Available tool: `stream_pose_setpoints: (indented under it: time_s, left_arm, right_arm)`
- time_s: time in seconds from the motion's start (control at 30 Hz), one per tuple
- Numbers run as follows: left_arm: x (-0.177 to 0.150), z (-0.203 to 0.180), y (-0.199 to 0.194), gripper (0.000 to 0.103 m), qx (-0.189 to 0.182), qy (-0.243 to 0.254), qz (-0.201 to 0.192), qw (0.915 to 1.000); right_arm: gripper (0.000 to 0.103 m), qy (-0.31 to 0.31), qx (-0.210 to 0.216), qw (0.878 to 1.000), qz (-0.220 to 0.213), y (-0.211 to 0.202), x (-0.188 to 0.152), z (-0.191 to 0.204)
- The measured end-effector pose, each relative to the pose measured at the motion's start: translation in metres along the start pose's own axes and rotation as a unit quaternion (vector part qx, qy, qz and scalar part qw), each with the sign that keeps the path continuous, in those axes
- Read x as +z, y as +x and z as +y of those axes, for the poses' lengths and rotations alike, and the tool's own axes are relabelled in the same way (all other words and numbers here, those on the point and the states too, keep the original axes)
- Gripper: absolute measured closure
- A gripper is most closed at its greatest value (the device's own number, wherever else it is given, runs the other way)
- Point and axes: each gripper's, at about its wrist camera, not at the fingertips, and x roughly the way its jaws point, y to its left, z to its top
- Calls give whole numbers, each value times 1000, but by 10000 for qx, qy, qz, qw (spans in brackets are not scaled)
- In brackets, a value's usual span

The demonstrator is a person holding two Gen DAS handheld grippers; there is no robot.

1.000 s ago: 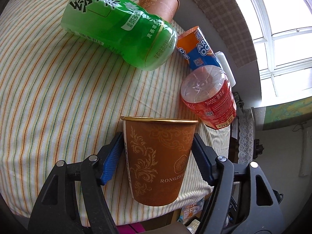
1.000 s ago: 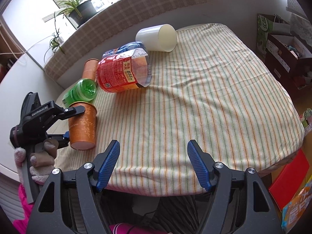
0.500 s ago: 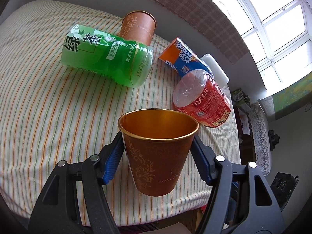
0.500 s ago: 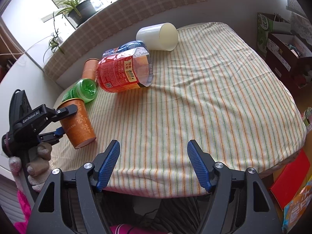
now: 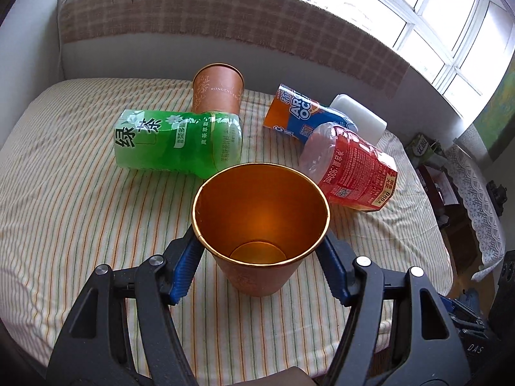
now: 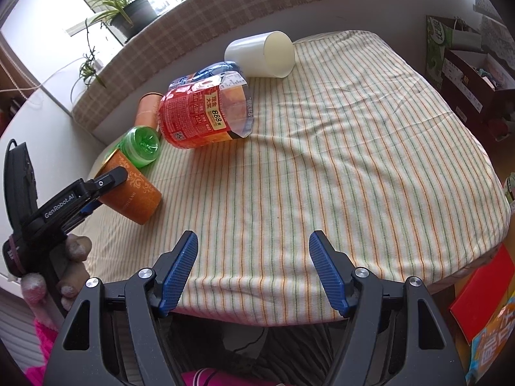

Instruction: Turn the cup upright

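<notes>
Left wrist view: left claw (image 5: 261, 259) pinching orange cup (image 5: 260, 225), mouth toward twelve o'clock; right claw (image 6: 253, 271) spread above worktop (image 6: 354, 160).

A striped cloth (image 6: 354, 135) covers the table, which stands against a grey wall (image 5: 135, 61) below a ledge draped in checked fabric (image 5: 225, 19). Bright daylight pours through the windows (image 5: 450, 16); potted plants (image 6: 128, 9) sit on the sill.

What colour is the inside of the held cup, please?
Shiny golden orange, best seen in the left wrist view, looking into the cup.
</notes>
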Motion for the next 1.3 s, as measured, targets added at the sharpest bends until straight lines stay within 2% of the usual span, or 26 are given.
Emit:
stream_pose_setpoints:
  time_s: [0.27, 0.63, 0.93, 1.17, 1.3]
  left_arm:
    - [-9, -12, -3, 34, 171, 356, -39, 9992]
    - [-15, -14, -4, 32, -58, 397, 138, 9991]
    - [-19, -12, -5, 17, -344, 455, 303, 9979]
    - [-27, -5, -9, 15, -374, 419, 419, 9975]
    - [-34, 3, -20, 15, -205, 452, 328, 9982]
  right_arm:
    - [32, -34, 5, 10000, -40, -2, 2, 3]
    - [32, -76, 11, 10000, -31, -1, 3, 7]
    - [32, -135, 20, 9999, -37, 0, 3, 14]
    - [32, -209, 39, 9998, -43, 1, 4, 20]
    - [32, -311, 26, 9994, -145, -3, 6, 27]
